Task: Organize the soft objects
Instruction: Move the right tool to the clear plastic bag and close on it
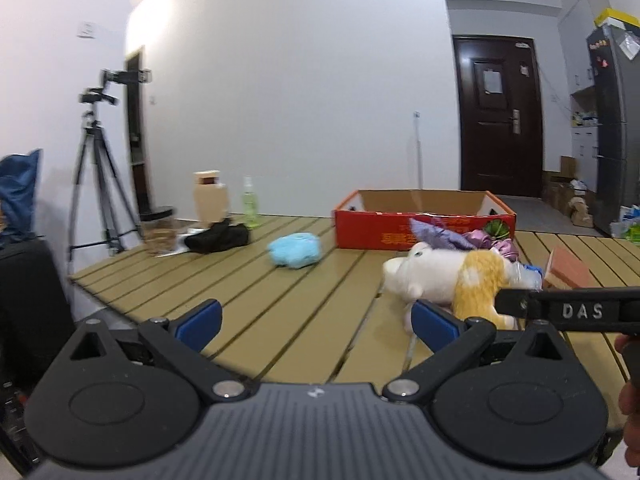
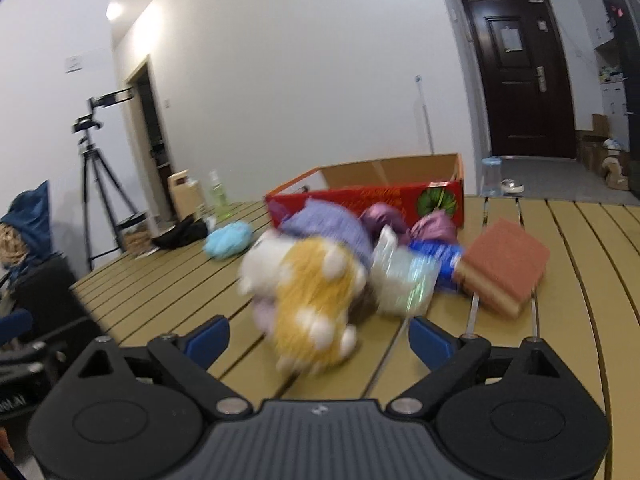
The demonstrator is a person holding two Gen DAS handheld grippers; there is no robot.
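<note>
Both your grippers, left [image 1: 316,322] and right [image 2: 319,340], gape wide; plush toy [image 2: 308,292] lies just ahead of right's fingertips.

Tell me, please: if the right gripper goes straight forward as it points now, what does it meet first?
Most likely the yellow and white plush toy, which lies on the table just ahead of the open right gripper. The picture is blurred, so depth is uncertain.

The plush toy [image 2: 308,300] is motion-blurred; the sponge [image 1: 568,272] is cut behind the right hand-held gripper [image 1: 520,304].
</note>
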